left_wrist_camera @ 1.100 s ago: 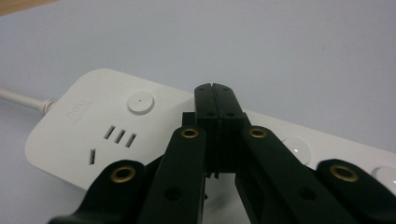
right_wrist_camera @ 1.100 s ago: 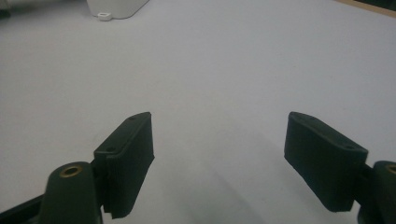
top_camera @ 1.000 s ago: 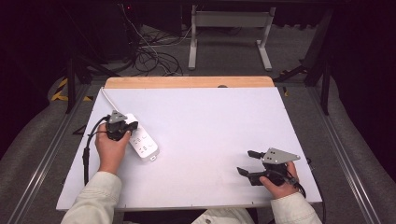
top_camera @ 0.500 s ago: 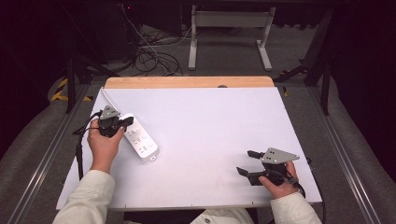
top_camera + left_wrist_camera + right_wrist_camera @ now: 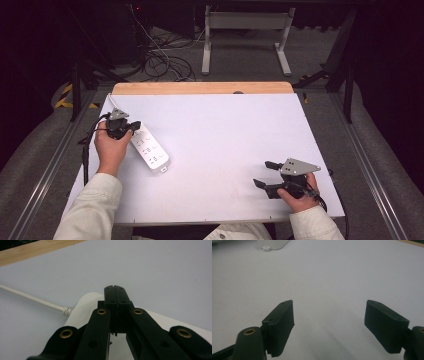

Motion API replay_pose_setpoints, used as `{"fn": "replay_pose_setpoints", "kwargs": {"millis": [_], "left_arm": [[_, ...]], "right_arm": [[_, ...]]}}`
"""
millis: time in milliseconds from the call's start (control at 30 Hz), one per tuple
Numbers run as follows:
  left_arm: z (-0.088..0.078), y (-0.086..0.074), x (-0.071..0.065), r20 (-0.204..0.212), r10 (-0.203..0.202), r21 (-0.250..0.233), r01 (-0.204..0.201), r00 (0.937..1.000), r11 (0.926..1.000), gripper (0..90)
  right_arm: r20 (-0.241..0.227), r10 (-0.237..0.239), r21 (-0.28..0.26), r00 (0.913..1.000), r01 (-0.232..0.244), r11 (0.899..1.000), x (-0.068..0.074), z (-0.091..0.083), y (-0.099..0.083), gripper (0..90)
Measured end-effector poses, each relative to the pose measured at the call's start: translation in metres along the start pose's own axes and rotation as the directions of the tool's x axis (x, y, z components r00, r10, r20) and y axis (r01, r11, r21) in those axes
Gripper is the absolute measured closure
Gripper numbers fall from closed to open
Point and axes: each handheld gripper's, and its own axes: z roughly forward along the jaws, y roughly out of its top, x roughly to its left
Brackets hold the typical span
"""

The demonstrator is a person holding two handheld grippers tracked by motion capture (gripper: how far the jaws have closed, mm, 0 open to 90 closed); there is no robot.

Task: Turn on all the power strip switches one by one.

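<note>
Power strip (image 5: 149,149) could skid or twist on its cord (image 5: 32,300) if we nudge it with our pressed-together left gripper (image 5: 115,291), while our right gripper (image 5: 329,322) rests spread apart.

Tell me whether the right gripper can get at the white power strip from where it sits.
Probably yes. The right gripper rests near the table's front right with jaws open, and bare white tabletop lies between it and the power strip. The left gripper, jaws shut, sits over the strip's far end, leaving the near end free.
</note>
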Motion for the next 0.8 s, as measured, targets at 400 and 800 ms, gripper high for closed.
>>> {"fn": "replay_pose_setpoints", "kwargs": {"millis": [400, 800], "left_arm": [[0.008, -0.003, 0.001, 0.014, 0.000, 0.028, 0.000, 0.9999, 0.9996, 90.0], [0.011, -0.004, -0.001, 0.018, 0.007, 0.031, -0.007, 0.9998, 0.9995, 90.0]], "right_arm": [[0.000, -0.001, 0.001, 1.0000, 0.001, 1.000, 0.000, 0.000, 0.000, 24.6], [0.001, -0.003, 0.000, 1.0000, 0.003, 1.000, 0.000, 0.000, 0.000, 24.6]]}}
